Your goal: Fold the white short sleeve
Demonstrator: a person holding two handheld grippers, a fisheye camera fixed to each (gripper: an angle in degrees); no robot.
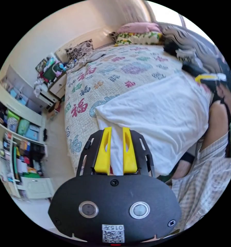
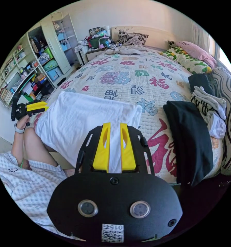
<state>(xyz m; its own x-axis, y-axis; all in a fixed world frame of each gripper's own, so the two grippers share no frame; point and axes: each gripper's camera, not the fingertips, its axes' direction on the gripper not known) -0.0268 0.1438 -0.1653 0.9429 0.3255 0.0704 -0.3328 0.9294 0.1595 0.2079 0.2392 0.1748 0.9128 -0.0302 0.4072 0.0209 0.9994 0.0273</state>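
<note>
My left tool [image 1: 116, 149] and right tool [image 2: 114, 146] each pinch an edge of the white short sleeve [image 2: 84, 121], lying on the bed [image 2: 136, 77] toward twelve o'clock; I'd keep both edges taut and level while folding.

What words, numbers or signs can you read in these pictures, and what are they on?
"福", repeated in large coloured print on the bedspread.
Sticker on the right gripper: too small to read reliably.
Books on the shelves: too small to read.
White short sleeve: no print visible.
</note>
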